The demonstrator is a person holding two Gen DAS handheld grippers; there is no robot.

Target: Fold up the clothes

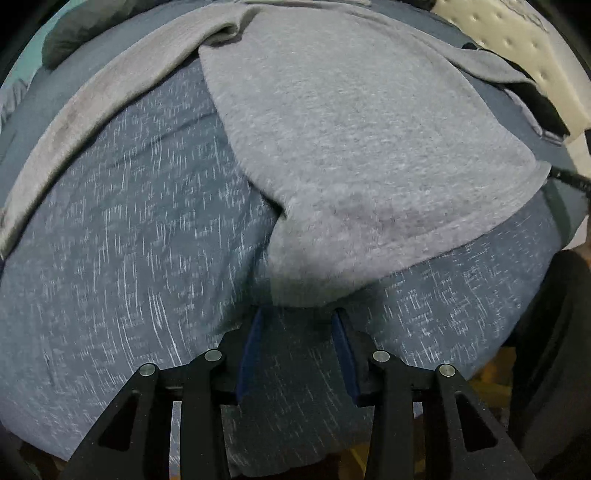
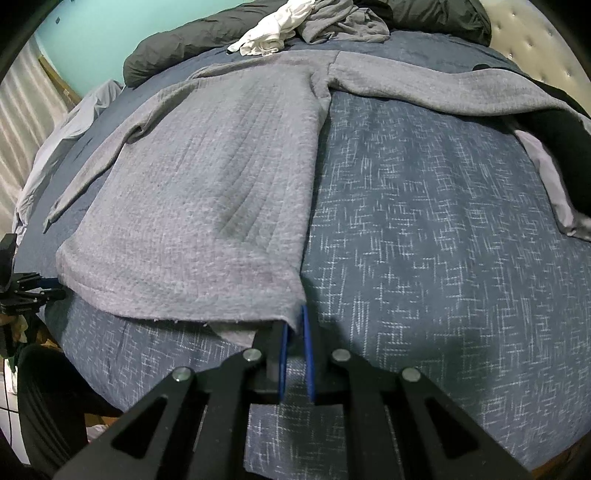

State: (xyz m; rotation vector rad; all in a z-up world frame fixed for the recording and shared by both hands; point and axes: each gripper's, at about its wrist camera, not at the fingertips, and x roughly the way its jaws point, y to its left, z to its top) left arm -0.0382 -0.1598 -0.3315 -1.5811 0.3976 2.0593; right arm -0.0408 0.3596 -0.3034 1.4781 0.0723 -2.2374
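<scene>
A grey sweater (image 2: 207,192) lies flat on the blue patterned bed cover (image 2: 424,221), one sleeve (image 2: 443,88) stretched out to the right. My right gripper (image 2: 295,325) sits at the hem's near right corner, its blue pads (image 2: 306,343) close together with that corner between them. In the left wrist view the sweater (image 1: 351,129) fills the upper middle, and its near corner (image 1: 306,280) lies just ahead of my left gripper (image 1: 297,321). That gripper stands open above the bed cover (image 1: 129,258), nothing between its pads. It also shows as the left gripper (image 2: 26,291) at the hem's left corner.
A pile of white and grey clothes (image 2: 295,26) and a dark pillow (image 2: 177,44) lie at the bed's far side. A black garment (image 2: 561,140) lies at the right edge, below a cream tufted headboard (image 2: 535,48). A curtain (image 2: 18,118) hangs at the left.
</scene>
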